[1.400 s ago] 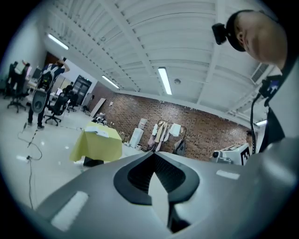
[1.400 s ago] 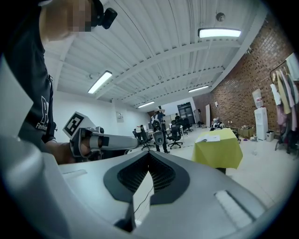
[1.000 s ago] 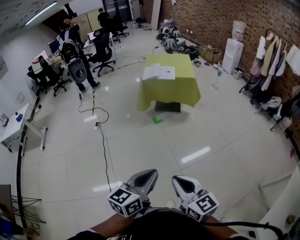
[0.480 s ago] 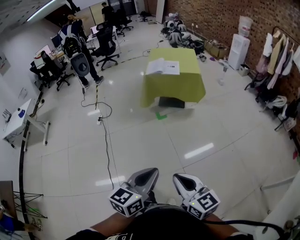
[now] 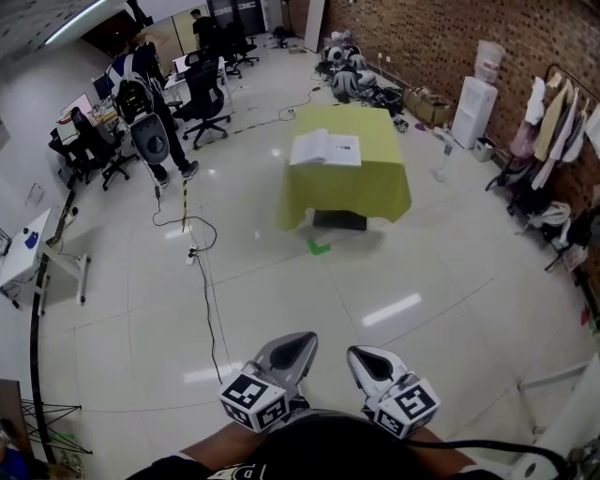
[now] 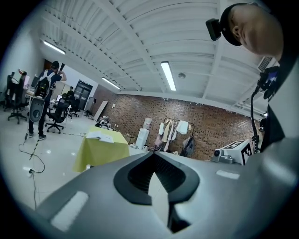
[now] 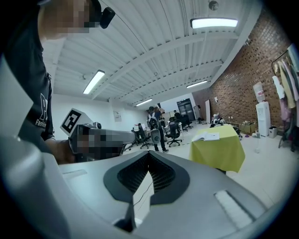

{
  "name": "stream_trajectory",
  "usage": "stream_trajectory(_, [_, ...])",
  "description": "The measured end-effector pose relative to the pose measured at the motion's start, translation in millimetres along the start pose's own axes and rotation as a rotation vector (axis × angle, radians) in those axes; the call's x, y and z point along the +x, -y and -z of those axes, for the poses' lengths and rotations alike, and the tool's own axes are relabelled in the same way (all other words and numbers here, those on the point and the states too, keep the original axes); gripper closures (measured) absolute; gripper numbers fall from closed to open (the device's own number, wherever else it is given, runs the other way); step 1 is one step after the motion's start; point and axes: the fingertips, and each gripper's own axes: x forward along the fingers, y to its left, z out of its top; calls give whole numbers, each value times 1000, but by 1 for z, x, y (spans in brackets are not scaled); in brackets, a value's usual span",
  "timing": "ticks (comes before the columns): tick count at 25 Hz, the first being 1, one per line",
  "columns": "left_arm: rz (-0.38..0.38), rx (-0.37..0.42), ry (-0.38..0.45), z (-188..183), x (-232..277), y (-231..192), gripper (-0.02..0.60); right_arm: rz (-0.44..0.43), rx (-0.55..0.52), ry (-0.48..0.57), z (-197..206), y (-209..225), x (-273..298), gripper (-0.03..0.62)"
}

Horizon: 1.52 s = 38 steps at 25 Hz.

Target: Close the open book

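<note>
Drifting slightly lower in the head view than half a second ago, and lying on one yellow-green cloth-draped bench (image 5: 361, 192): one open white paper book (image 5: 324, 148). Holding two grey plastic tools well apart from it, left tool (image 5: 300, 341) and right tool (image 5: 360, 354), both pressed together on nothing.

Open book (image 5: 325, 148): 1
Table (image 5: 349, 192): 1, with yellow-green cloth
Grippers: 2, left gripper (image 5: 302, 343) and right gripper (image 5: 362, 355)
Marker cubes: 2, left cube (image 5: 251, 401) and right cube (image 5: 406, 409)
Standing people: 2, person with backpack (image 5: 141, 94) and person at far desks (image 5: 200, 28)
Water dispenser (image 5: 469, 105): 1
Green floor mark (image 5: 317, 246): 1
Clothes rail (image 5: 562, 94): 1
Office chairs: several, exact count not readable
</note>
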Motion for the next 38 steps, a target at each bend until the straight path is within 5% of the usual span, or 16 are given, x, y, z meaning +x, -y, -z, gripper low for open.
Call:
stream_trajectory(17, [68,12,14,-58,19,-158,575,90,-18,-32,-36,27,162,586])
stream_trajectory(28, [133,-5,3,-69,23,-215,575,132,-21,-63,-42,25,222,586])
stream_trajectory(38, [94,-23,2,-78,40,-241,575,84,-20,-79,-49,44,252,586])
